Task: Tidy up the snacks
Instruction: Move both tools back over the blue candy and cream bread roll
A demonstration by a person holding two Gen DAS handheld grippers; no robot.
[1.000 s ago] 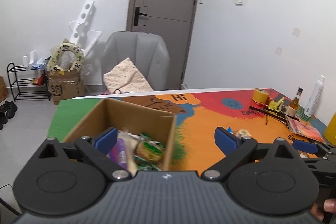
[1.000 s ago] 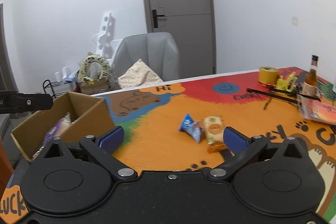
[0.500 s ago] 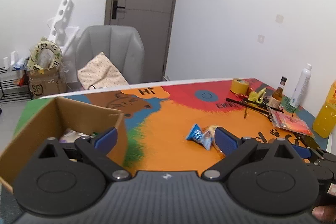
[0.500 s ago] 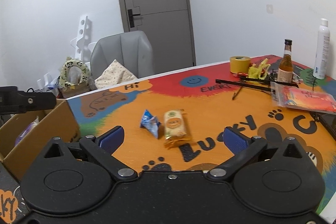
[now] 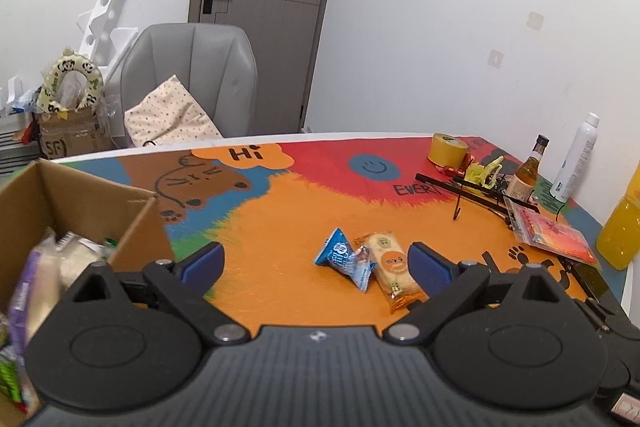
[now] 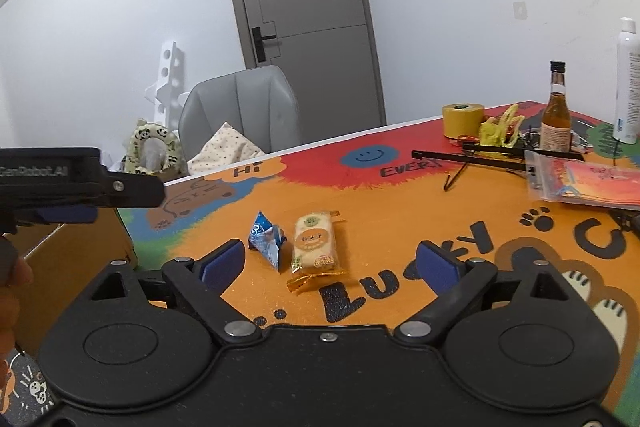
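Two snacks lie side by side on the orange part of the table mat: a blue triangular packet (image 5: 344, 259) (image 6: 266, 239) and an orange cracker packet (image 5: 392, 267) (image 6: 314, 243). My left gripper (image 5: 316, 267) is open, hovering just short of them, with the cracker packet by its right finger. My right gripper (image 6: 331, 264) is also open; its jaws are closing with nothing pressed between them, and both packets lie just ahead of its left finger. At the left stands a cardboard box (image 5: 80, 199) (image 6: 80, 259) holding several wrapped snacks.
Along the table's right side stand a yellow tape roll (image 5: 447, 149), a brown bottle (image 5: 528, 175), a white spray can (image 5: 576, 155), an orange juice bottle (image 5: 620, 227), black rods (image 5: 472, 187) and a red plastic bag (image 5: 548, 231). A grey chair (image 5: 192, 79) is behind the table.
Both grippers have swung away from the box toward the two packets, which now sit closer and lower in each view. The right fingers stand slightly narrower than before.
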